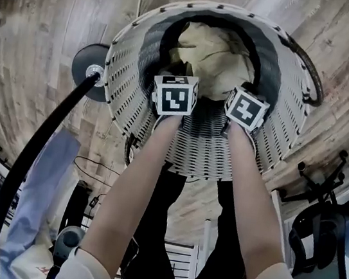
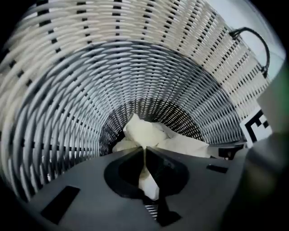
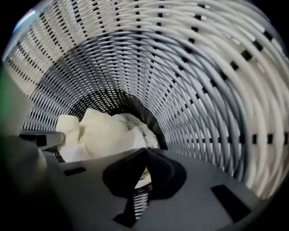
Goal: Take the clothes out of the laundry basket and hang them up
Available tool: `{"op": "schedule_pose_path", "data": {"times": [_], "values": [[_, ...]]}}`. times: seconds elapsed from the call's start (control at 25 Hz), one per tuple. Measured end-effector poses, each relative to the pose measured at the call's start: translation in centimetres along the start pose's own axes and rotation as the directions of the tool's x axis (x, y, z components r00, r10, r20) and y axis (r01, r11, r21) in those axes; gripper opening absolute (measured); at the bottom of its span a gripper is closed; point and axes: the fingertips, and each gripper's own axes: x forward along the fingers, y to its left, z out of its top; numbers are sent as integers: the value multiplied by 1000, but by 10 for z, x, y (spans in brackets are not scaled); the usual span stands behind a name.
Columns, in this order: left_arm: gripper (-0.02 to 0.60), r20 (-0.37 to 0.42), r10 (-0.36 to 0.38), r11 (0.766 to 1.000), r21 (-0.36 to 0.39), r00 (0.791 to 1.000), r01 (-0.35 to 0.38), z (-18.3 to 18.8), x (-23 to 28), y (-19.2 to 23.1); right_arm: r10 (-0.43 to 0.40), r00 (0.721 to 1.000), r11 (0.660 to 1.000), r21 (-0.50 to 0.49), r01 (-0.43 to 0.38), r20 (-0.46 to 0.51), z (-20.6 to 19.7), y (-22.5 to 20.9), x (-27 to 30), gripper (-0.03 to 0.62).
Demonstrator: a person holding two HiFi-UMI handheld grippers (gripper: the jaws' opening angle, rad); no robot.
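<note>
A white wicker laundry basket (image 1: 128, 64) stands on the wood floor between my arms, with a cream garment (image 1: 218, 56) crumpled at its bottom. Both grippers reach down inside it; in the head view only their marker cubes show, left (image 1: 175, 95) and right (image 1: 246, 109). In the left gripper view my left gripper (image 2: 145, 150) is shut on a fold of the cream garment (image 2: 143, 131), which runs back between the jaws. My right gripper (image 3: 145, 150) is likewise shut on the garment (image 3: 103, 131), a bit of cloth showing behind the tips. The basket wall (image 3: 207, 90) surrounds both.
A round black stand base (image 1: 86, 62) with a curved black pole (image 1: 27, 159) sits left of the basket. A pale blue garment (image 1: 39, 196) hangs at lower left. A black office chair (image 1: 321, 245) stands at the right. A dark handle loop (image 1: 315, 78) juts from the basket's right rim.
</note>
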Motion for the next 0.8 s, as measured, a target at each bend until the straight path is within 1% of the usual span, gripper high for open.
{"op": "schedule_pose_path", "data": {"times": [0.2, 0.44, 0.56, 0.8], "values": [[32, 25, -22, 1000, -10, 999, 22, 10, -37, -13, 11, 1000, 1000, -20, -11, 0, 6, 2, -36, 8], [32, 58, -11, 999, -32, 998, 13, 21, -90, -17, 24, 1000, 999, -33, -23, 11, 16, -2, -81, 8], [32, 79, -1, 1000, -25, 997, 3, 28, -119, -17, 30, 999, 999, -30, -30, 15, 16, -4, -104, 8], [32, 120, -11, 1000, -8, 993, 12, 43, -172, -27, 52, 998, 999, -16, -52, 21, 12, -9, -153, 8]]}}
